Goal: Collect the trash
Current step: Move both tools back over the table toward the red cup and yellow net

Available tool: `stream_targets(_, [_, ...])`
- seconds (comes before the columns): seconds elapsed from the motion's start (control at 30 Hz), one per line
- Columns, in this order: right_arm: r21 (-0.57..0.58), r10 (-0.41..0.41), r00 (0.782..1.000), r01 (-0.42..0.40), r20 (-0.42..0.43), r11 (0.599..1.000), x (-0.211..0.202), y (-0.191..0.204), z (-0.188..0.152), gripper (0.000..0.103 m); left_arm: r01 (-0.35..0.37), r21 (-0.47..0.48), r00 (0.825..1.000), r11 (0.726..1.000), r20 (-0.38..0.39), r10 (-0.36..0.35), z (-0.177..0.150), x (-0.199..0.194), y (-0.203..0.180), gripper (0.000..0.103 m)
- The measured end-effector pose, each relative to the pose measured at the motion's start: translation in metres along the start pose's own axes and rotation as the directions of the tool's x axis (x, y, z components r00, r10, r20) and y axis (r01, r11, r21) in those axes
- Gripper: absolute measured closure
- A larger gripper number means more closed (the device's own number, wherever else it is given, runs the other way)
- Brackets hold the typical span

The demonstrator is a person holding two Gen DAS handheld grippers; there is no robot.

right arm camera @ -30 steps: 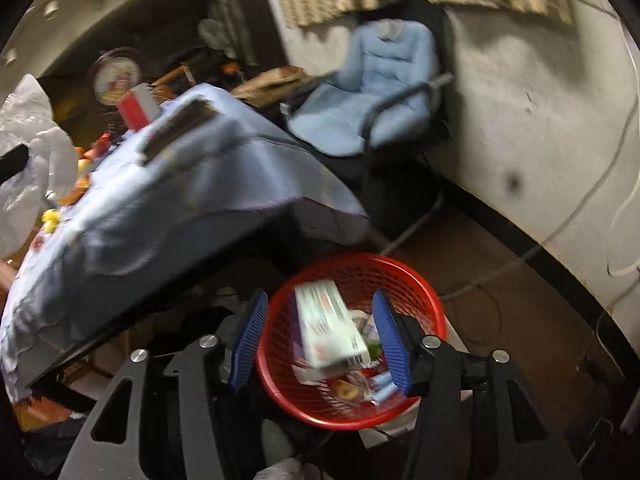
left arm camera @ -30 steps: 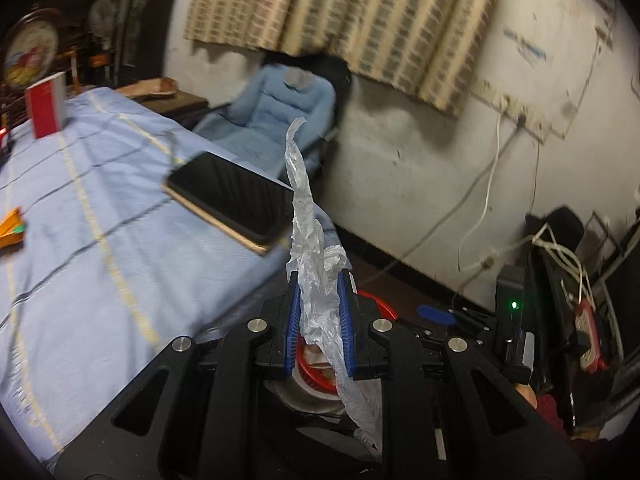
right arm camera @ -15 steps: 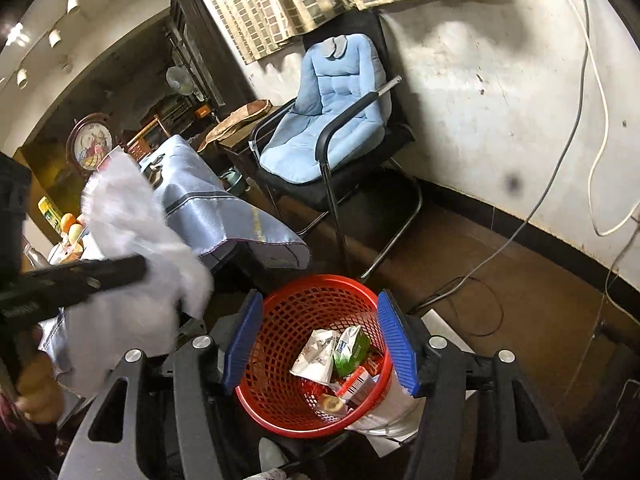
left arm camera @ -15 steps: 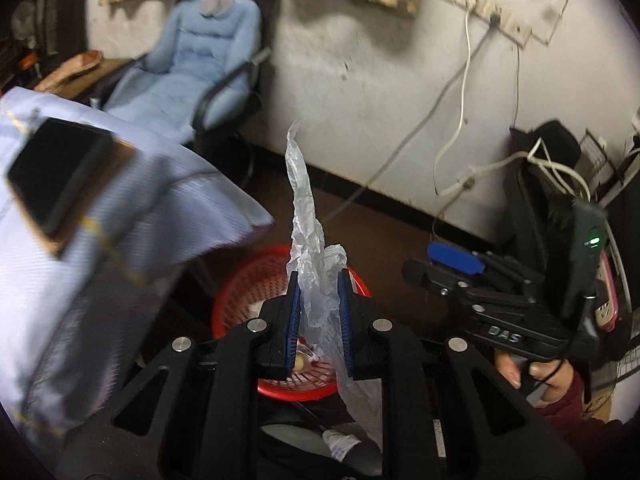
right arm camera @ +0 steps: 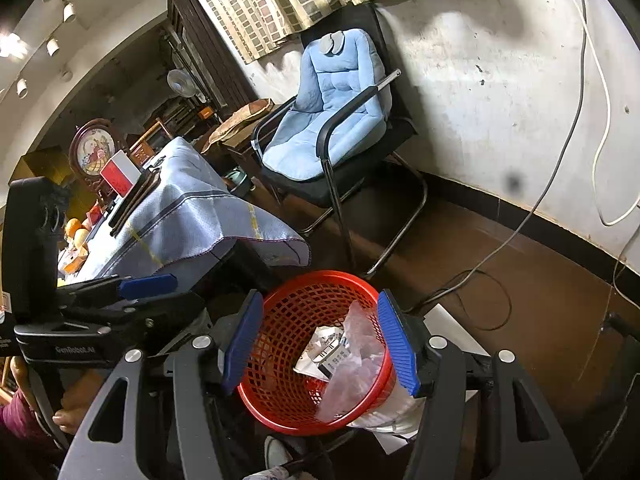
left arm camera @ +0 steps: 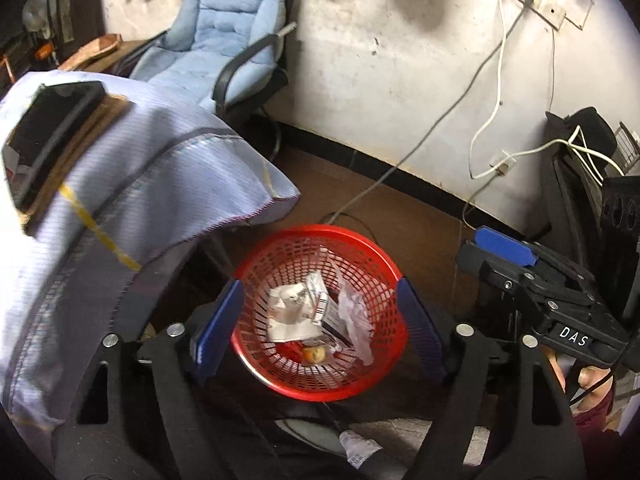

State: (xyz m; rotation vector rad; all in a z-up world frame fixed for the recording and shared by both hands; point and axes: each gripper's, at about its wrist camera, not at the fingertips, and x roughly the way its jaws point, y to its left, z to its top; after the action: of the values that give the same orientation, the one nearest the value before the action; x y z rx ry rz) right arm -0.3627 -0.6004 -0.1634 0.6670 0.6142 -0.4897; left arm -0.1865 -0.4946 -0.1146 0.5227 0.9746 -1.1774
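Both grippers hang over the red mesh wastebasket (left arm camera: pixel 320 312) on the brown floor (left arm camera: pixel 420 224), and each has its jaws spread wide with nothing between them. The left gripper (left arm camera: pixel 320 328) looks almost straight down into the basket, its blue pads (left arm camera: pixel 218 332) standing to either side of the rim. The right gripper (right arm camera: pixel 320 340) frames the same basket from the other side.

Inside the basket lies the crumpled clear plastic wrapper (left arm camera: pixel 354 320), draped against the wall nearest the right gripper, beside a white printed carton (left arm camera: pixel 298 308) with a barcode and some smaller scraps underneath. From the right wrist view the wrapper (right arm camera: pixel 356 348) reaches up toward the rim.

Just beside the basket, the worktop (left arm camera: pixel 120 184) wears a pale blue cloth whose corner droops toward the floor; a dark tablet (left arm camera: pixel 44 136) rests on it near the edge. A blue-cushioned chair (right arm camera: pixel 336 120) stands by the wall behind.
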Motion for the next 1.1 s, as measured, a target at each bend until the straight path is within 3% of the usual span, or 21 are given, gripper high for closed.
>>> stream_targets(0.2, [-0.032, 0.020, 1.000, -0.020, 0.002, 0.999, -0.004, 0.015, 0.001, 0.044, -0.066, -0.020, 0.996, 0.998, 0.059, 0.067, -0.010, -0.026, 0.013, 0.019])
stream_targets(0.4, [-0.085, 0.028, 1.000, -0.027, 0.013, 0.996, -0.013, 0.037, 0.004, 0.042, -0.064, -0.071, 0.992, 0.995, 0.106, 0.072, -0.012, -0.050, 0.030, 0.018])
stream_targets(0.57, [-0.122, 0.009, 0.999, -0.004, 0.039, 0.993, -0.024, 0.055, 0.006, 0.030, -0.066, -0.084, 0.986, 0.994, 0.147, 0.078, -0.019, -0.070, 0.036, 0.017])
stream_targets(0.67, [-0.146, -0.008, 0.996, 0.020, 0.084, 0.989, -0.035, 0.066, 0.006, 0.013, -0.075, -0.094, 0.981, 0.993, 0.173, 0.091, -0.023, -0.081, 0.039, 0.017])
stream_targets(0.73, [-0.175, -0.001, 0.994, 0.021, 0.113, 0.984, -0.043, 0.076, 0.008, 0.006, -0.085, -0.110, 0.975, 0.990, 0.194, 0.106, -0.026, -0.091, 0.045, 0.016])
stream_targets(0.8, [-0.213, 0.014, 0.993, 0.010, 0.115, 0.977, -0.047, 0.088, 0.007, 0.006, -0.091, -0.130, 0.970, 0.987, 0.215, 0.118, -0.031, -0.100, 0.051, 0.015])
stream_targets(0.97, [-0.319, 0.076, 0.996, -0.060, 0.040, 0.946, -0.042, 0.128, 0.002, 0.006, -0.132, -0.190, 0.948, 0.973, 0.261, 0.180, -0.044, -0.129, 0.077, 0.011])
stream_targets(1.1, [-0.401, 0.077, 0.997, -0.060, 0.027, 0.914, -0.036, 0.168, -0.001, 0.006, -0.174, -0.263, 0.924, 0.949, 0.289, 0.250, -0.057, -0.155, 0.114, 0.009])
